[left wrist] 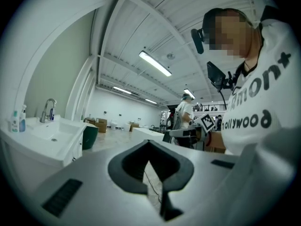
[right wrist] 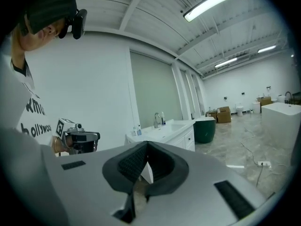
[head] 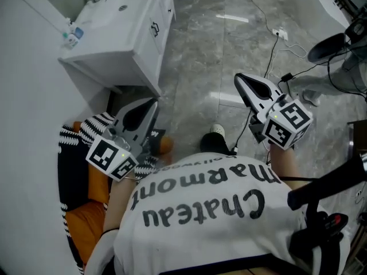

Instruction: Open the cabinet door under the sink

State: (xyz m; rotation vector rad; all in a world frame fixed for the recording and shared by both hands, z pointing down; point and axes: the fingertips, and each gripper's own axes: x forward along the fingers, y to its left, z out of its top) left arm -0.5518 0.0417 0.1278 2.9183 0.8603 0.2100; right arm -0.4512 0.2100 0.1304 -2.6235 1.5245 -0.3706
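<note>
Cabinet (head: 126,65) under the sink (head: 114,10) stands in the upper left of the head view, its door (head: 157,42) apparently shut, so nothing of the task looks done yet. Lower in the frame, the left gripper (head: 152,104) and right gripper (head: 238,79) have their jaws pressed together on nothing, both well apart from the door. Reaching its handle (head: 155,26) and pulling are all still to do.
</note>
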